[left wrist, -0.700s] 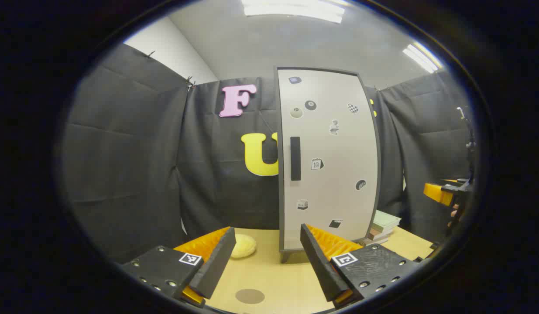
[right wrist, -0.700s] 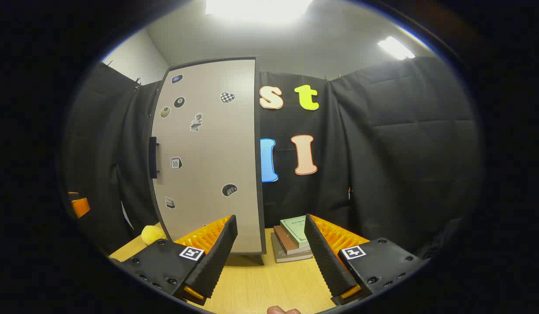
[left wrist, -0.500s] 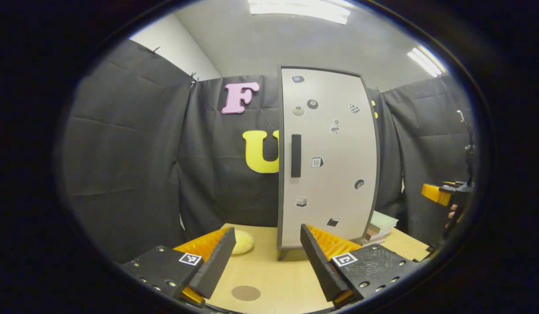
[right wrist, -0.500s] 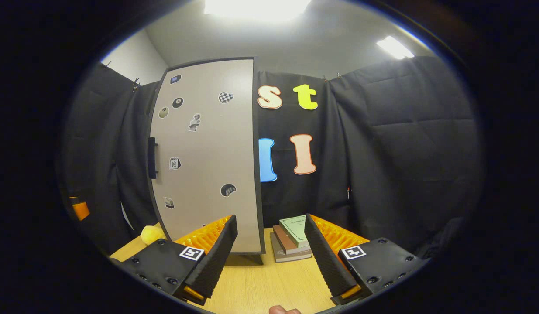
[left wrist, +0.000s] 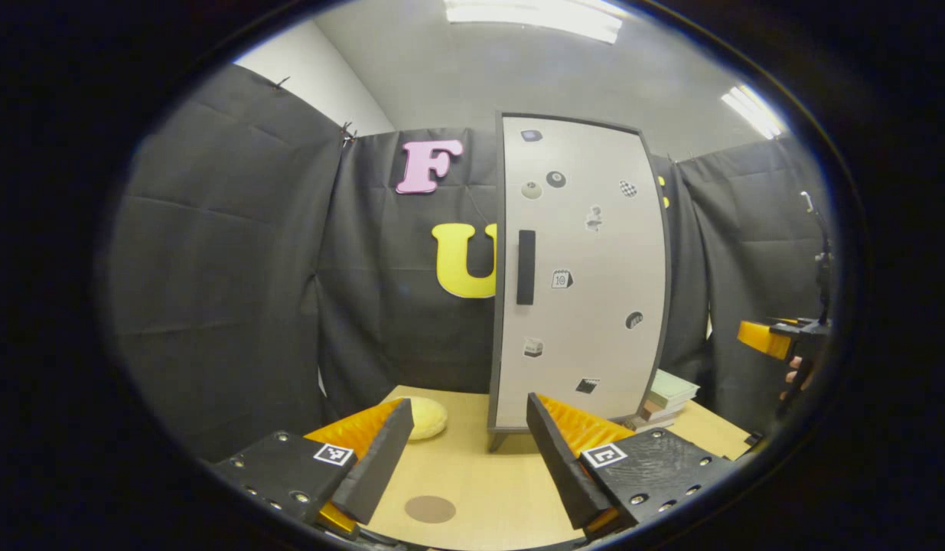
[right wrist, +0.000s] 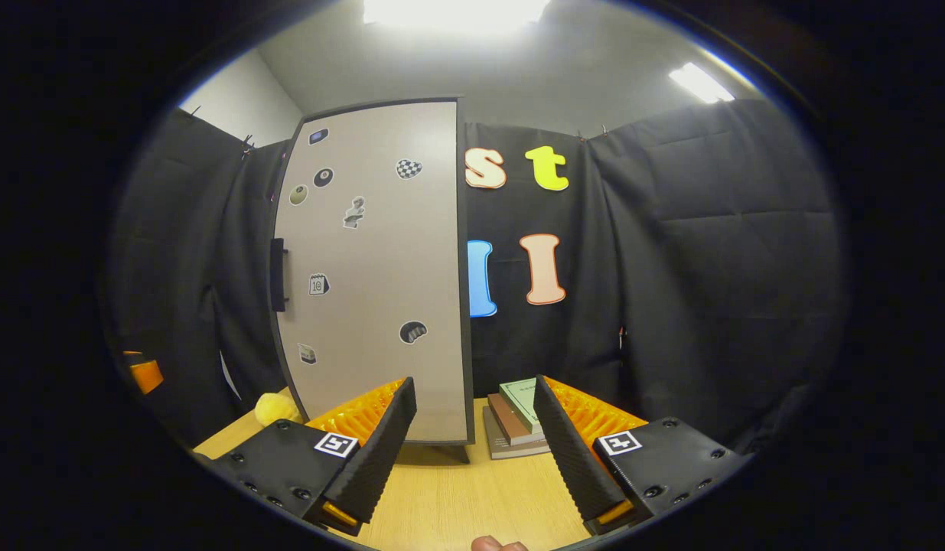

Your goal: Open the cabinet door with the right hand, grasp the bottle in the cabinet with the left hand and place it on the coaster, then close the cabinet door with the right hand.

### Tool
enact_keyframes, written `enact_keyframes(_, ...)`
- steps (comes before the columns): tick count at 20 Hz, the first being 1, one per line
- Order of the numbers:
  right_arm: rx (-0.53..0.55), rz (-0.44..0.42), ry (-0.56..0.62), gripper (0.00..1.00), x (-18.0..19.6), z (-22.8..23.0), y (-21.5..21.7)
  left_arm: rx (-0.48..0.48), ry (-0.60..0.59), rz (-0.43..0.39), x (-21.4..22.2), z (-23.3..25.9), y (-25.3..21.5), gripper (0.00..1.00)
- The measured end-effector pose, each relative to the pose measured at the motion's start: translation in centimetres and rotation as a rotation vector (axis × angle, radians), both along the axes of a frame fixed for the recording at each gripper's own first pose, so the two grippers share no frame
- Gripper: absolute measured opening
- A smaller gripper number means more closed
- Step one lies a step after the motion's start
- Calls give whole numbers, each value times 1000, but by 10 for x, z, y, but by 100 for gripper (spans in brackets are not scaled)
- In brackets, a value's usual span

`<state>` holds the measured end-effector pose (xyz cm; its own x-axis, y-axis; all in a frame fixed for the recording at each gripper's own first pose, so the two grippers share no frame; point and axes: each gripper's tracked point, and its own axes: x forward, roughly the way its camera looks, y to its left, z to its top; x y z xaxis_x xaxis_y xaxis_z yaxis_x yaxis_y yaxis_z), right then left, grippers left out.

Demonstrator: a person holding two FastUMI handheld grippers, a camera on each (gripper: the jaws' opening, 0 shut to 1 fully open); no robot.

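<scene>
1 cabinet (left wrist: pixel 579 275), door closed | 1 coaster (left wrist: pixel 430 509) | 3 stacked books (right wrist: pixel 518 417) | wooden table (right wrist: pixel 449 497) | left gripper (left wrist: pixel 466 451), right gripper (right wrist: pixel 472 448): both released, empty

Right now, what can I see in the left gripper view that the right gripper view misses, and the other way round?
The left gripper view alone has the brown coaster on the table, between the open left gripper fingers.

The right gripper view alone has a fingertip at the bottom edge, below the open right gripper.

Both share the closed cabinet door with its black handle, the yellow round object and the stacked books.
</scene>
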<state>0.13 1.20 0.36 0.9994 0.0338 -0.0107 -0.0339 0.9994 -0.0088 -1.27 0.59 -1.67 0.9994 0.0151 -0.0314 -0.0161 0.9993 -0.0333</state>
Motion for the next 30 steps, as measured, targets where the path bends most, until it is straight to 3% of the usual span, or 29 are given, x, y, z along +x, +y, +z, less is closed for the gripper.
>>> enact_keyframes(8, -14, 30, -23, 98, 16, 21, 16, 18, 22, 4, -11, -17, 1, 92)
enact_keyframes(14, -32, 111, -47, 98, 51, 55, 55, 7, 47, 26, -22, -35, 11, 92)
enact_keyframes(20, 15, 273, -52, 98, 86, 93, 137, 67, 51, 82, -28, -41, 46, 89)
enact_keyframes(21, 19, 302, -53, 93, 92, 96, 153, 77, 51, 100, -28, -39, 54, 89)
enact_keyframes(22, 18, 316, -57, 98, 96, 100, 164, 80, 49, 103, -30, -38, 60, 88)
enact_keyframes(29, -40, 341, -133, 98, 138, 120, 242, 54, 66, 189, -36, -48, 104, 92)
enact_keyframes(30, -40, 361, -138, 98, 141, 120, 256, 52, 73, 198, -35, -52, 110, 89)
